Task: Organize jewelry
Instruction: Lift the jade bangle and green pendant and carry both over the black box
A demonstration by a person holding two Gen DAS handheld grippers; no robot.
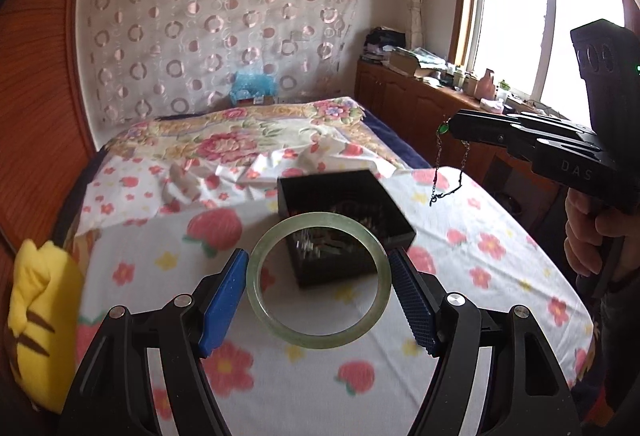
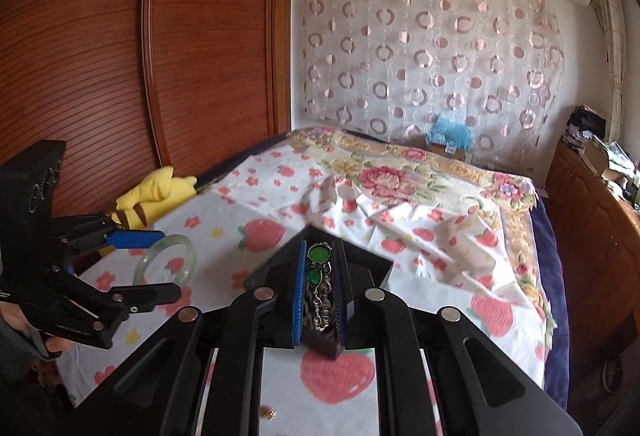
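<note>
We see the left gripper [image 1: 318, 296] with its blue pads [image 1: 222, 306] pressed against either side of a pale green bangle [image 1: 319, 279], so it is grasping the ring, held flat and lifted above the sheet [image 1: 280, 388]. Just beyond the bangle sits a black box [image 1: 344, 192], open at the top, on the strawberry-and-flower print; something glinting lies inside it, though blur keeps us from telling what. The right gripper [image 2: 318, 292] is clenched on a chain [image 2: 320, 300] set with green stones [image 2: 319, 253], which is squeezed between its pads with the larger stone near the fingertips. From the left camera the same chain hangs in loose loops below the right gripper's tip, off to the right of the box and clear of the sheet. From the right camera the bangle shows to the left, pinched between the left fingers above the sheet, and the box lies partly hidden under the right gripper. A yellow plush [image 1: 40, 320] rests at the bed's left edge beside a wooden wardrobe [image 2: 200, 48] (its striped part faces the right camera). A small gold-coloured item [image 2: 267, 413] lies on the sheet near the bottom of the right view.
</note>
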